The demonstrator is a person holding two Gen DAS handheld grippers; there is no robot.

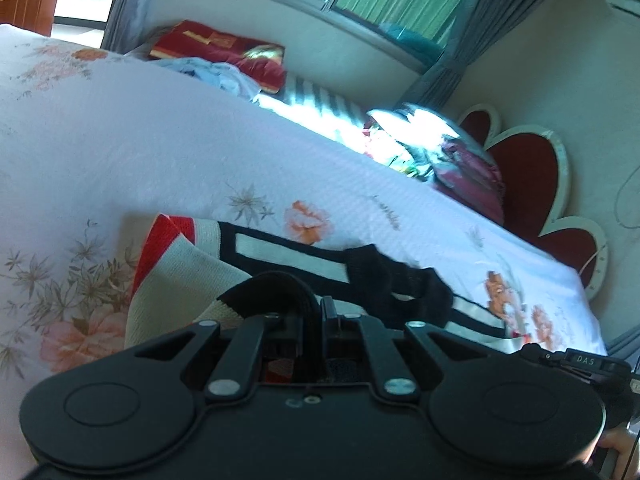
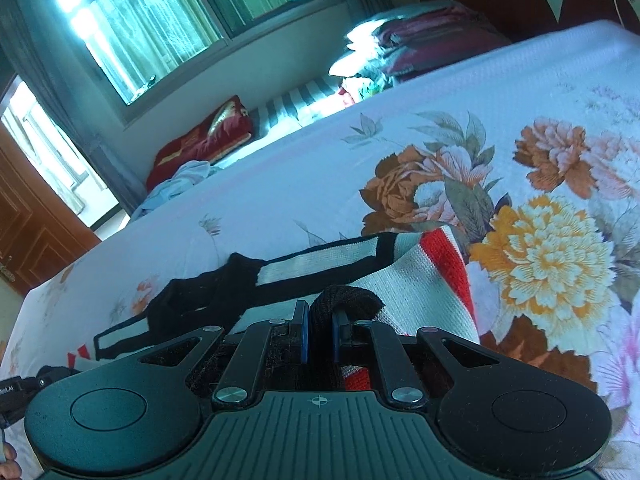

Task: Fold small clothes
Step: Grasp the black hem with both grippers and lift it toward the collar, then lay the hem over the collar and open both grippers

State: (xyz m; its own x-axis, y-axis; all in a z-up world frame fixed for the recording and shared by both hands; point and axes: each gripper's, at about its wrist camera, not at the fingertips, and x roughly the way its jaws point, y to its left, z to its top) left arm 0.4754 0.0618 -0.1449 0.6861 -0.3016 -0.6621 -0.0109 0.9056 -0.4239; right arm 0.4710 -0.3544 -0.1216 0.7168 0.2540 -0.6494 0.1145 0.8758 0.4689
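A small knitted garment [image 1: 188, 272], cream with red and black bands, lies low over the floral bed sheet [image 1: 160, 148]. My left gripper [image 1: 316, 312] is shut on a black edge of it, the fabric looping up between the closed jaws. In the right wrist view the same garment [image 2: 400, 264] stretches leftward from my right gripper [image 2: 322, 316], which is shut on another black knitted edge bunched between its blue pads [image 2: 304, 336]. The garment hangs between both grippers, its far part resting on the sheet. The other gripper's housing shows at each view's lower edge.
Across the bed lie a red cushion [image 1: 224, 52], a pale blue crumpled cloth [image 1: 216, 72] and a stack of dark red folded bedding [image 1: 468, 172] by the red heart-shaped headboard [image 1: 528, 168]. A window [image 2: 132, 32] and a wooden door [image 2: 36, 216] stand beyond.
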